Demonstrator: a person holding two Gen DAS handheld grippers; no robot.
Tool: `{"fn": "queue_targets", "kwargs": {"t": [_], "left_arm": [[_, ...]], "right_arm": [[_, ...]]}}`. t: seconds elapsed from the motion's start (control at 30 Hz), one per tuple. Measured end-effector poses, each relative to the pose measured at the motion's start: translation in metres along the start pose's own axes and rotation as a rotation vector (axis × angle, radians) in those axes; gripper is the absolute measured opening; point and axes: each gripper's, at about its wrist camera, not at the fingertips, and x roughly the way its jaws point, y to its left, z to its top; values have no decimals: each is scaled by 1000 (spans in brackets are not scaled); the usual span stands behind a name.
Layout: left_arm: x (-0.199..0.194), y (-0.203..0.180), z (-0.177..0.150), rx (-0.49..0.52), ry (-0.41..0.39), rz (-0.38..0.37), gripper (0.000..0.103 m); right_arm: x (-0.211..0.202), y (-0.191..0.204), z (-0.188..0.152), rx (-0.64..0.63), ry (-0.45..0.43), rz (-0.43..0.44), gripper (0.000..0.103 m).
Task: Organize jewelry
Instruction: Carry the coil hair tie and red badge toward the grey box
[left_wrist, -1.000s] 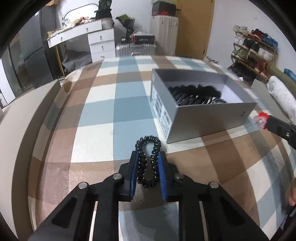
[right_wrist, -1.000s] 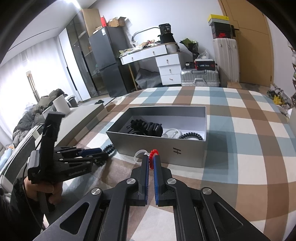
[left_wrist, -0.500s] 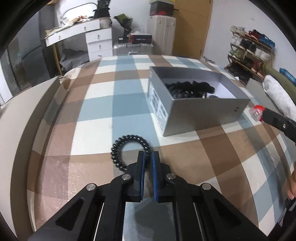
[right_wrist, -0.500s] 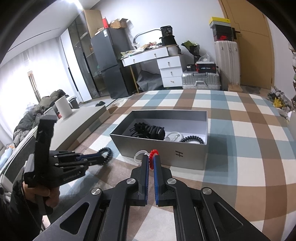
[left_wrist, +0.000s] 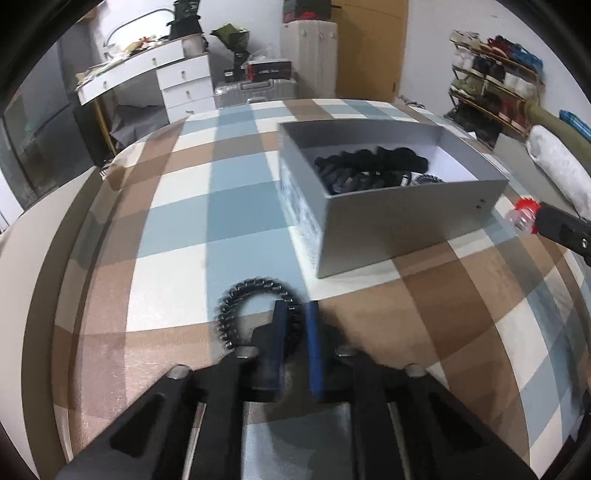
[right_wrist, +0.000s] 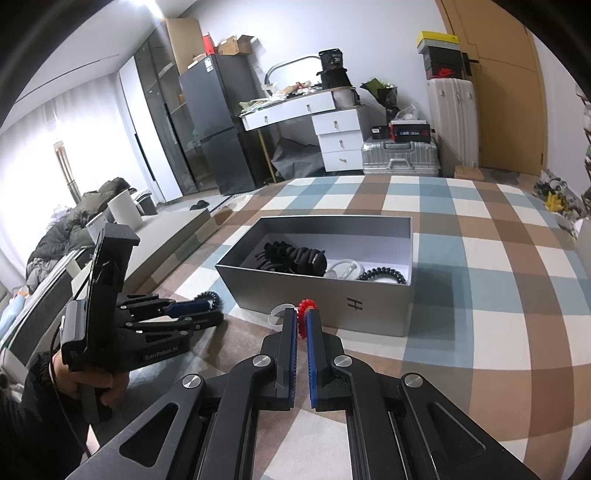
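Note:
A black spiral hair tie (left_wrist: 236, 306) hangs from my left gripper (left_wrist: 296, 309), which is shut on one side of the loop, above the checked bedspread. It shows in the right wrist view too (right_wrist: 210, 296). My right gripper (right_wrist: 303, 316) is shut on a red toothed ring (right_wrist: 304, 314) with a clear ring (right_wrist: 277, 312) beside it, just in front of the grey box (right_wrist: 295, 295). The grey box (left_wrist: 406, 225) holds black hair ties, a clear ring and a black spiral tie (right_wrist: 384, 275).
The checked bedspread (right_wrist: 480, 258) spreads around the box. A white desk (right_wrist: 325, 122), a silver suitcase (right_wrist: 400, 157) and a dark fridge (right_wrist: 218, 129) stand beyond the bed. A shoe rack (left_wrist: 491, 88) is at the right.
My left gripper closed on the black spiral tie and lifted it off the bedspread, then moved toward the box. My right gripper has stayed shut on the red ring by the box front.

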Motion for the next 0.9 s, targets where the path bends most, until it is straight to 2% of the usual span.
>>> {"fn": "queue_targets", "kwargs": {"t": [0.03,0.3,0.4,0.5,0.57,0.67,0.73,0.9], "left_arm": [[-2,-1,-1,4,-10,13,5],[-33,7,0,-37,-113,-23,4],[-49,9,6,-62,-173,-44,4],[-66,7,14,-62,-245,-52,4],[-73,5,22,-58,-278,-62,4],[-73,-1,35,-39,-311,-84,4],[-66,-5,43,-33,-322,-100,4],[-41,-11,57,-46,-307,-151,4]], "right_arm": [[0,0,0,0,0,1,4],[0,-2,2,5,-9,0,4],[1,-5,0,8,6,-13,4],[1,-14,-5,26,32,-53,9],[-1,-23,-9,47,44,-76,13],[-4,-38,-14,78,67,-118,26],[-7,-46,-17,95,75,-120,43],[8,-38,-26,72,148,-94,45]]}}
